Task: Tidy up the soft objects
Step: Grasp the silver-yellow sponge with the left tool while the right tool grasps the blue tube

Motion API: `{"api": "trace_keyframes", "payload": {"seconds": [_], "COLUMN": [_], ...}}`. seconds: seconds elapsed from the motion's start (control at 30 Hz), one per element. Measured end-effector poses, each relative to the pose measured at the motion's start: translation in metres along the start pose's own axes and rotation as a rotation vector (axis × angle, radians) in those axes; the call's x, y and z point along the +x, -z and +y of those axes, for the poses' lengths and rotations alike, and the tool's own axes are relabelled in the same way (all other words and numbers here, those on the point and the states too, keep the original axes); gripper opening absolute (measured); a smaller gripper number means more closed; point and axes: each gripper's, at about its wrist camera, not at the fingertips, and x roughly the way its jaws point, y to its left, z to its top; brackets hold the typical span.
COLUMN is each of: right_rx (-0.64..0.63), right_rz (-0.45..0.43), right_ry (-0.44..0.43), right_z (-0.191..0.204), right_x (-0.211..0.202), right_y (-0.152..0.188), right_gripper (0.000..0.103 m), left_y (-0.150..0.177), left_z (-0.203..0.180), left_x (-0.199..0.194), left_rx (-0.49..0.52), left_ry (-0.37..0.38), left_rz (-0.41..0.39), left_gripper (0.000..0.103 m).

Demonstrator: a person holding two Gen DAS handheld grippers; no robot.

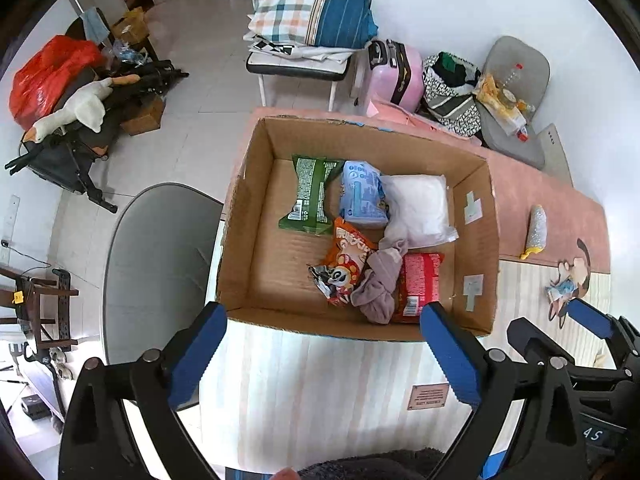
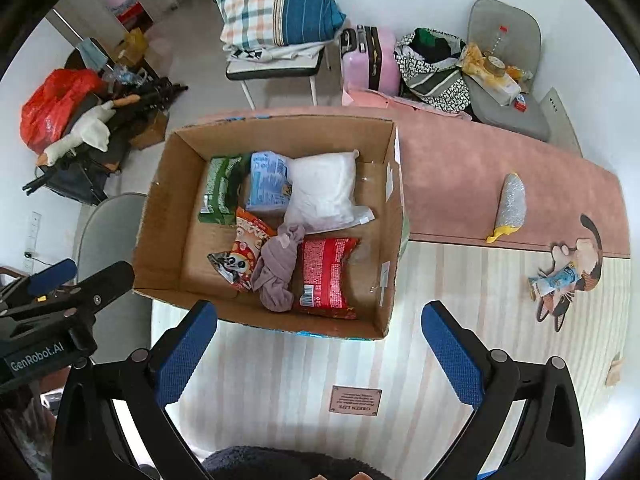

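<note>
Nearest of all, both grippers hover above the striped table mat, and each has its blue-padded fingers spread wide with nothing between them. The left gripper sits just short of the near wall of the cardboard box, and the right gripper hangs beside it, aimed at the same wall; each shows at the edge of the other's view. A small brown label lies on the mat between the right gripper's fingers.

Just beyond, the open box holds the soft things. Along its near side lie a red packet, a knotted mauve cloth touching it, and an orange snack bag with a panda partly under the cloth. Farther in, a white pillow pack rests beside a light blue pack, with a green pack at the far left.

Out on the table to the right, well apart from the box, a small blue-and-white tube lies on a cat picture, and a silver pouch with a yellow end lies on the pink cloth.

Beyond the table stand a grey chair piled with odds and ends, a pink suitcase, and a stool carrying a checked pillow. A white toy goose and a red bag sit in a heap at the far left.
</note>
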Motion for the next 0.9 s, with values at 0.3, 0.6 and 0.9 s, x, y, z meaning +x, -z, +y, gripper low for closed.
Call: {"api": "trace_keyframes", "payload": {"seconds": [0.3, 0.6, 0.9], "right_rx": [0.127, 0.426, 0.763], "right_rz": [-0.002, -0.017, 0.101], "right_ry": [-0.125, -0.013, 0.056], "right_z": [-0.068, -0.248, -0.430], "right_x": [-0.004, 0.007, 0.088], "right_y": [0.004, 0.002, 0.028], "right_gripper": [0.103, 0.103, 0.103], "left_y": [-0.015, -0.070, -0.095], "left_z": [-0.069, -0.251, -0.408], "left_x": [-0.022, 0.041, 0.170], "left_rx": [0.094, 0.411, 0.635], "left_ry": [-0.060, -0.014, 0.034], "left_rz": [-0.081, -0.041, 0.221], "left_gripper": [0.099, 0.099, 0.098]}}
